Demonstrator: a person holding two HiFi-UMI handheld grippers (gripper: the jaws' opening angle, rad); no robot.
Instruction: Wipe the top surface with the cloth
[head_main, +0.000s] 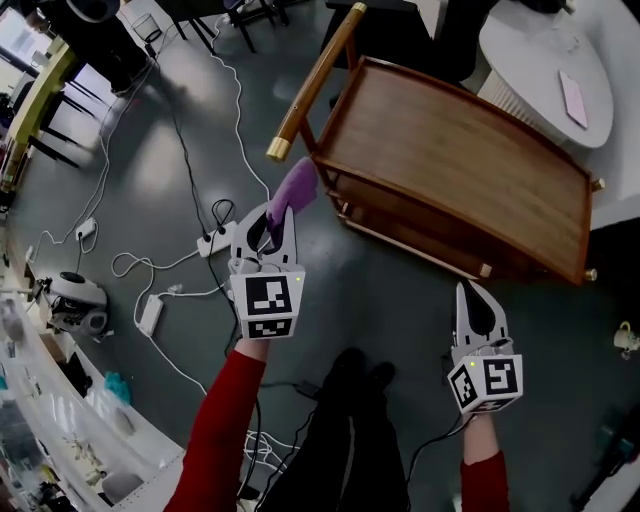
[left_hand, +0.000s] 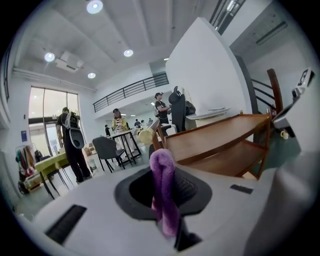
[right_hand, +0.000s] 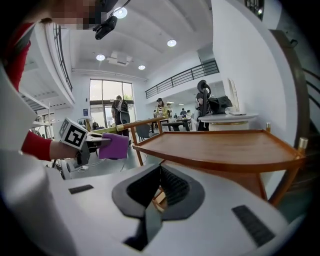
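Observation:
The wooden cart (head_main: 455, 170) stands on the floor ahead of me, and its top tray (right_hand: 220, 145) is bare. A purple cloth (head_main: 295, 188) sticks out of my left gripper (head_main: 278, 222), which is shut on it just left of the cart's brass-tipped handle (head_main: 312, 85). In the left gripper view the cloth (left_hand: 162, 187) hangs folded between the jaws. My right gripper (head_main: 478, 300) sits low at the right, short of the cart's near edge, shut with nothing in it. The right gripper view shows the cloth (right_hand: 116, 146) held out beside the cart.
White cables and a power strip (head_main: 215, 243) lie on the floor to the left. A round white table (head_main: 545, 60) stands behind the cart. A shelf with clutter (head_main: 60, 420) runs along the left edge. My own legs (head_main: 350, 430) are below.

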